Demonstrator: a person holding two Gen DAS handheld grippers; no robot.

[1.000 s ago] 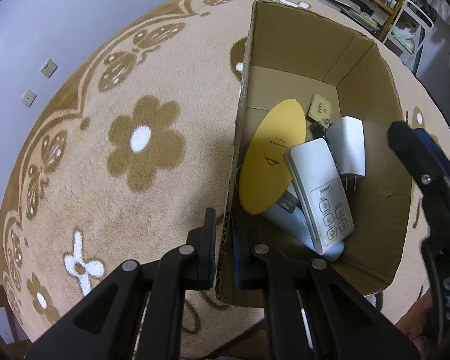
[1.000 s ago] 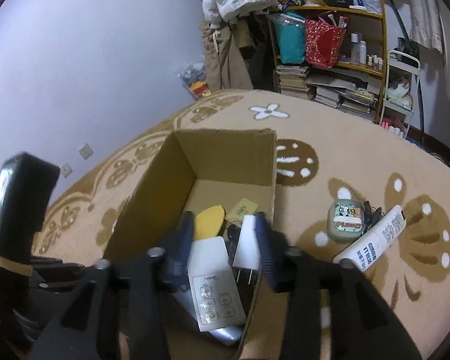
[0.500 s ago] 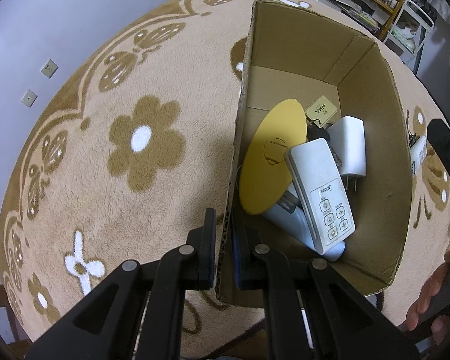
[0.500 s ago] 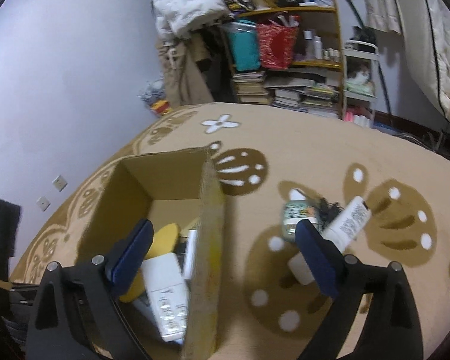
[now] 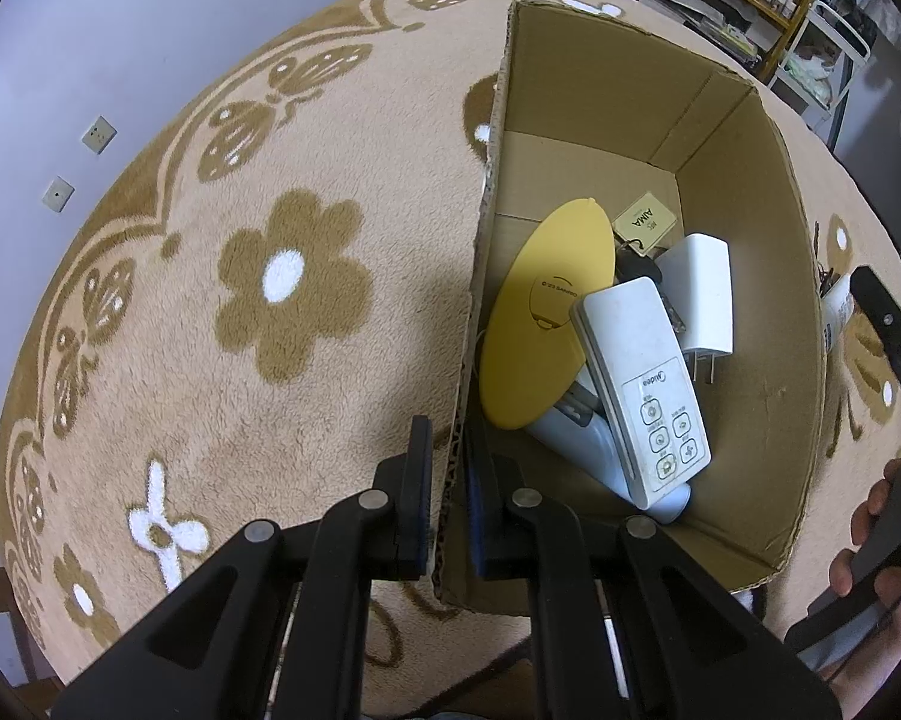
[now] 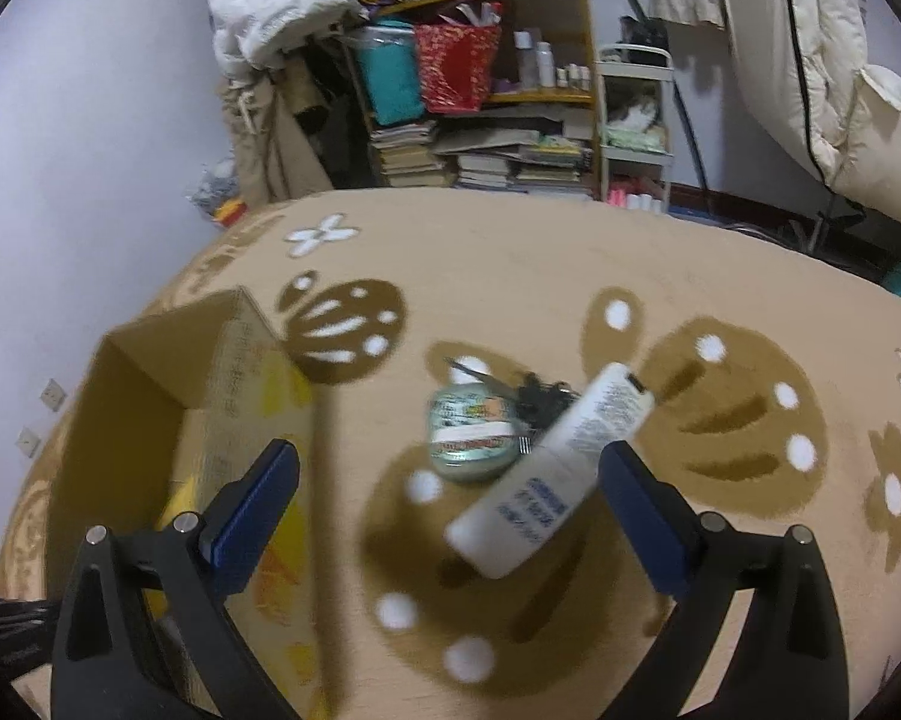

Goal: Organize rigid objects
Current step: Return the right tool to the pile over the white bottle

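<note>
While the left gripper (image 5: 448,468) pinches the near wall of the box (image 5: 744,252), the right gripper (image 6: 450,498) opens wide, empty, just outside it. Inside the box lie a remote (image 5: 642,384), yellow disc (image 5: 540,324) and charger (image 5: 705,294); beside it, a tube (image 6: 552,474) and tin (image 6: 471,438).

A tan plush carpet with brown flowers (image 6: 510,264) covered the floor; beyond stood a cluttered wooden bookshelf (image 6: 510,96) against pale lilac walls (image 6: 90,120).

A flowered beige rug (image 6: 510,276) fills the lower frame; a cluttered bookshelf (image 6: 492,120) stands top centre against the lilac wall (image 6: 90,120).
</note>
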